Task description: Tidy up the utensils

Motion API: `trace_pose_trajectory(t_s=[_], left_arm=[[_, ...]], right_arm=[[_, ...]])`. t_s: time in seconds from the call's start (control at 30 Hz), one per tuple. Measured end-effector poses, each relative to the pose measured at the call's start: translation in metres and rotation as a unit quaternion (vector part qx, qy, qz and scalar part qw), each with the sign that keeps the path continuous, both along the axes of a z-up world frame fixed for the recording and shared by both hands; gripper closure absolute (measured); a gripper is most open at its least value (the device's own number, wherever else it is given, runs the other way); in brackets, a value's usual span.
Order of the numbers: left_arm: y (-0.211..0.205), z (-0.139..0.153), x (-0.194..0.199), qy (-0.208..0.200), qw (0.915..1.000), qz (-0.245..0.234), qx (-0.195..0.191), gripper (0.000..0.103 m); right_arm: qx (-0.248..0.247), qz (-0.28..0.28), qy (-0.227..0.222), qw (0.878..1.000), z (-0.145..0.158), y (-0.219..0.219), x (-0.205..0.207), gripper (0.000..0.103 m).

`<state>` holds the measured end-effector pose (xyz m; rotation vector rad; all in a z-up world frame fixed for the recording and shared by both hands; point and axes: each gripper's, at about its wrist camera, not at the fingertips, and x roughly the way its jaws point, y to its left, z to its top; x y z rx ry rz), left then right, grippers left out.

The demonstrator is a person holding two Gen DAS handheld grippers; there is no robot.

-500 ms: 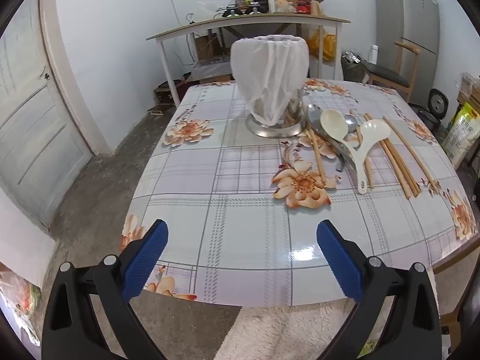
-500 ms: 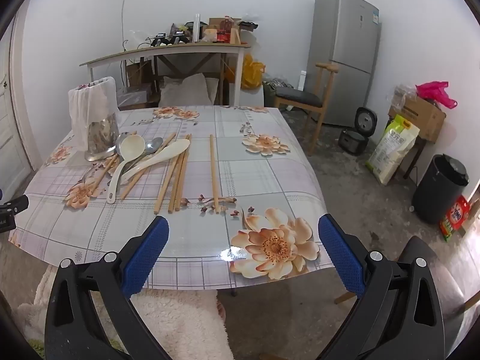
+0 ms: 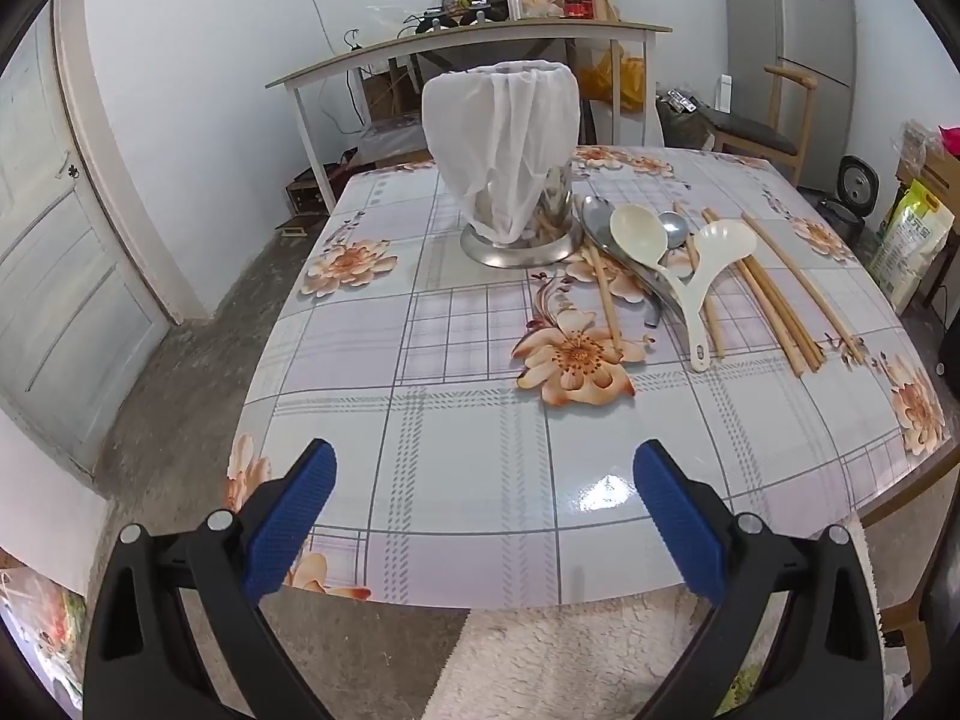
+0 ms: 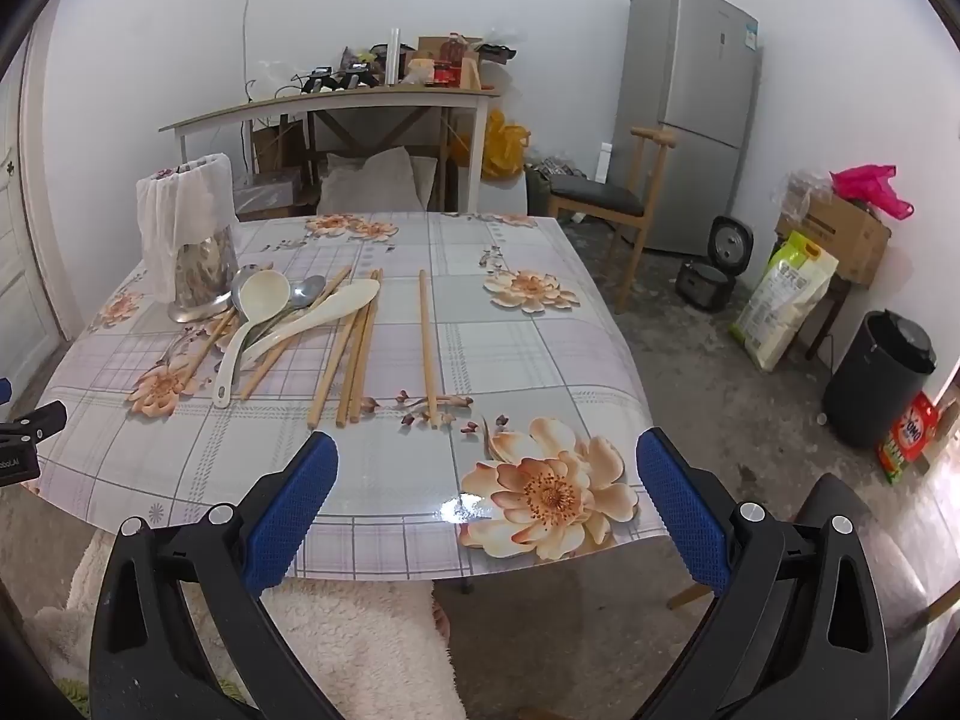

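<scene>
Utensils: we find chopsticks (image 4: 354, 354), two white spoons (image 4: 249, 324) and a metal spoon (image 4: 306, 291) loose on the table (image 4: 510, 360), just beside the cloth-draped holder (image 3: 510, 180).
Axis: we see the handles run toward the near edge.
Direction: ahead and right of the left gripper (image 3: 483, 516); ahead and left of the right gripper (image 4: 486, 510).
Tools: we read both jaws wide apart, empty.
Nearer hand: we judge the right, by the lone chopstick (image 4: 427, 348).

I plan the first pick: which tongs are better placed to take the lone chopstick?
Right tongs: open, the chopstick lies just ahead. From the left tongs it lies far right, beyond the spoons.
</scene>
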<state>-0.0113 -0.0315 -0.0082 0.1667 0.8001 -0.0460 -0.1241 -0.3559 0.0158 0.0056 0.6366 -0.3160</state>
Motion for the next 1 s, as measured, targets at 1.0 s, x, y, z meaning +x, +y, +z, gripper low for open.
trace_pose_trajectory(t_s=[1.0], left_arm=[[0.015, 0.005, 0.008, 0.004, 0.9999, -0.016, 0.005, 0.006]], right_arm=[[-0.003, 0.000, -0.001, 1.000, 0.000, 0.001, 0.004, 0.008]])
